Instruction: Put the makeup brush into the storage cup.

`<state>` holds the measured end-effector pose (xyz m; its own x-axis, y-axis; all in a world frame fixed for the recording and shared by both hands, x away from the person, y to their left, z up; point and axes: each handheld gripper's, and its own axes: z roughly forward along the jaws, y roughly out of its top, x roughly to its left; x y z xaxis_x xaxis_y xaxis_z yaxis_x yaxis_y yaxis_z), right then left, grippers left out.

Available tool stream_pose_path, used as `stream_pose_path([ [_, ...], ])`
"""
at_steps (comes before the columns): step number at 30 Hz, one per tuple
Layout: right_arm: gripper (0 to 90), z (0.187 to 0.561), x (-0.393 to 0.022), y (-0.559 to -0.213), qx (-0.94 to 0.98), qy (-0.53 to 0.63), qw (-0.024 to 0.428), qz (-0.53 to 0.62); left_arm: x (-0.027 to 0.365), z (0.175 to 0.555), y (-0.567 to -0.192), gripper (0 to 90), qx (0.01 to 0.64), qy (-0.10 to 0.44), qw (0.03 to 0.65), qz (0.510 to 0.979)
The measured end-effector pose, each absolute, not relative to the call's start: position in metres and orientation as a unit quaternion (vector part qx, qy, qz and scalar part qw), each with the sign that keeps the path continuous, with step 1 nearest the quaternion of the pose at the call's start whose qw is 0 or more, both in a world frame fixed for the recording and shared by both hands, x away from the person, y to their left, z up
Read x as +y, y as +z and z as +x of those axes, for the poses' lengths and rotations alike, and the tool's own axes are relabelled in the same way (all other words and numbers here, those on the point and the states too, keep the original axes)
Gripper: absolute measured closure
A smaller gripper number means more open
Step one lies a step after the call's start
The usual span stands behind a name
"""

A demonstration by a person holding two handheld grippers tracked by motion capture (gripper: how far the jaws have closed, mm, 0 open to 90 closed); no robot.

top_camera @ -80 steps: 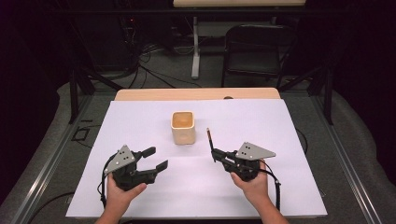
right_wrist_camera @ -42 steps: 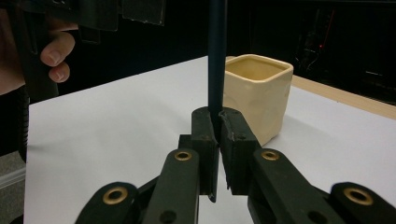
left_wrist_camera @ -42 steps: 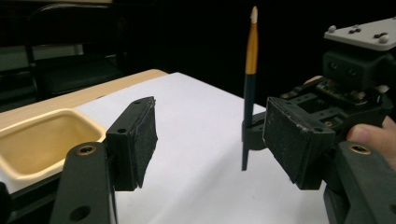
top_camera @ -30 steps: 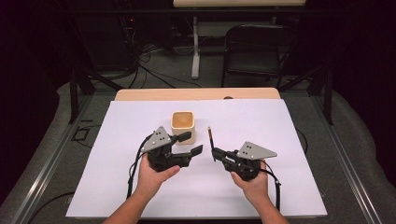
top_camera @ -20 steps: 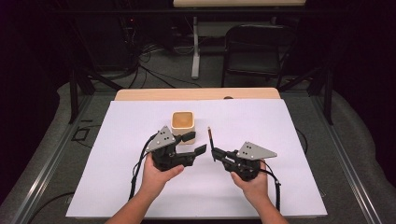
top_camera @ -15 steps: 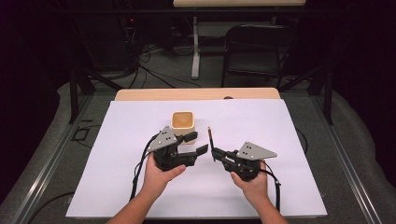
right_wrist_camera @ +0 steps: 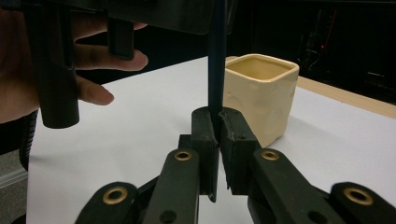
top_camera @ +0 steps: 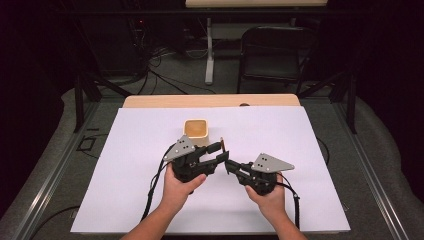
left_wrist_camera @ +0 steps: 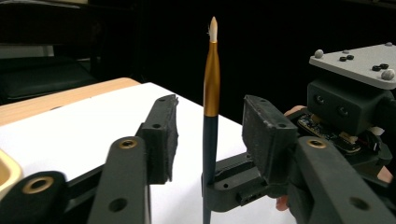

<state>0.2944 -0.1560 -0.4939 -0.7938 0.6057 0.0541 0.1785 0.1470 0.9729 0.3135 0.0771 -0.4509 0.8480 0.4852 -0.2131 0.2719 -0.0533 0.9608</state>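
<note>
My right gripper [top_camera: 228, 164] is shut on the lower end of a paintbrush [top_camera: 223, 148] and holds it upright. The paintbrush [left_wrist_camera: 211, 93] has a dark blue handle, a gold ferrule and a pale tip. My left gripper [top_camera: 220, 153] reaches in from the left, and its jaws have just been closing with the handle between them. A gap still shows on each side of the handle, between it and the pads [left_wrist_camera: 166, 135]. In the right gripper view the right gripper [right_wrist_camera: 218, 135] clamps the handle [right_wrist_camera: 217, 60], and a left jaw hangs at the upper left.
A cream square cup [top_camera: 195, 131] stands just behind the grippers on the white table cover [top_camera: 310, 165]; it also shows close behind the brush [right_wrist_camera: 261, 93]. The wooden table edge [top_camera: 210, 101] and a dark chair [top_camera: 275, 55] lie beyond.
My left gripper has come from the near left across to the brush and now straddles its handle, with the jaws narrower than before. The right hand and the brush have kept still.
</note>
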Motion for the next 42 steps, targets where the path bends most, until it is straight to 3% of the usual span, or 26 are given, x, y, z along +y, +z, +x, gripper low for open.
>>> stream_pose_path([
  [10, 84.5, 0.2942, -0.1553, -0.4945, 0.736, 0.596, 0.179, 0.266, 0.0774, 0.3129, -0.4507, 65.2, 0.261, 0.091, 0.64, 0.717],
  [42, 84.5, 0.294, -0.1518, -0.4967, 0.743, 0.592, 0.17, 0.263, 0.0775, 0.3139, -0.4518, 74.5, 0.271, 0.094, 0.644, 0.709],
])
